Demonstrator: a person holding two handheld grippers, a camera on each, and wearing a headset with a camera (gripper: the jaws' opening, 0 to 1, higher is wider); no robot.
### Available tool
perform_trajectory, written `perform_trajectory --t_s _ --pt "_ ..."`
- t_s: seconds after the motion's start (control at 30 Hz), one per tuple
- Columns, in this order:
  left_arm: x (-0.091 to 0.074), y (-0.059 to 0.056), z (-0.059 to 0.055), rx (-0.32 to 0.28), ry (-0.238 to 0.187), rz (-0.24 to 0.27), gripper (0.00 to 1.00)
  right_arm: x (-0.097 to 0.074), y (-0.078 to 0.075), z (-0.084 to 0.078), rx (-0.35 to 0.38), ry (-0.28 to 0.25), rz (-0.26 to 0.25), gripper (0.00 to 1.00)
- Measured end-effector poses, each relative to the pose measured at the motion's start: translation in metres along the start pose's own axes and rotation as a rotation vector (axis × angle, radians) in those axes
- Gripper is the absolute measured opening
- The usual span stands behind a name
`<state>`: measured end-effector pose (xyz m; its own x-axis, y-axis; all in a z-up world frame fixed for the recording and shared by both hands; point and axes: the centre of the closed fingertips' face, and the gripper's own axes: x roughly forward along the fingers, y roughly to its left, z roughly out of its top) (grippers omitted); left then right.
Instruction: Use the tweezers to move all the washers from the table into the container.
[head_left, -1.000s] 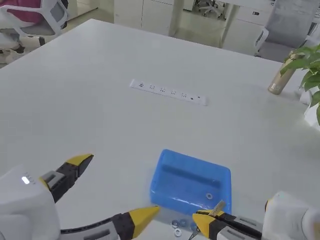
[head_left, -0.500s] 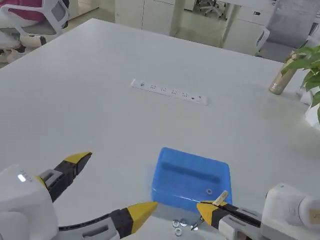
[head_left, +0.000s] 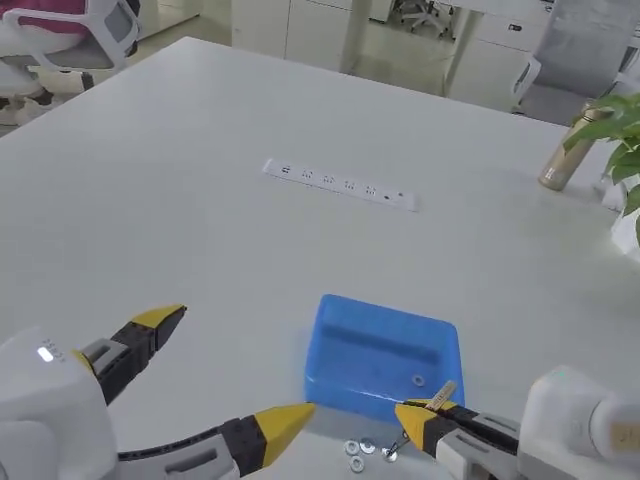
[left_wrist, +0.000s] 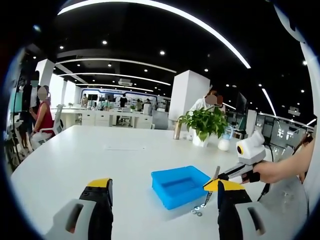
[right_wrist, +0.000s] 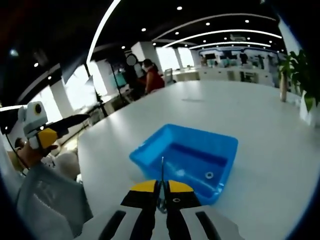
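White office table, blue container near its front edge. Right gripper fingers clamped on tweezers, tips pointing down near loose washers lying just beside container's near wall. Single washer inside container. Left gripper fingers wide apart, left of the washers

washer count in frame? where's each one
5, roughly. One washer lies inside the blue container. A cluster of about four sits on the table before its near wall, by the tweezers. They are small and may be partly hidden, so the count is uncertain.
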<state>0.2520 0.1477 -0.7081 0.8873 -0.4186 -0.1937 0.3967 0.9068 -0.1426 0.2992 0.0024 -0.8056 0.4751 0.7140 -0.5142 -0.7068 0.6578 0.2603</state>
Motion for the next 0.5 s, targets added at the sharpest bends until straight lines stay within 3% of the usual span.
perform_trajectory --t_s 0.33,0.5 --pt "0.0008 -0.0003 -0.004 0.021 0.021 -0.005 0.88 0.001 0.0042 -0.0008 0.017 -0.021 0.01 0.03" --pt "0.0006 0.0009 -0.0037 0.019 0.018 -0.002 0.87 0.0024 0.0074 0.0005 -0.013 -0.025 0.019 0.03"
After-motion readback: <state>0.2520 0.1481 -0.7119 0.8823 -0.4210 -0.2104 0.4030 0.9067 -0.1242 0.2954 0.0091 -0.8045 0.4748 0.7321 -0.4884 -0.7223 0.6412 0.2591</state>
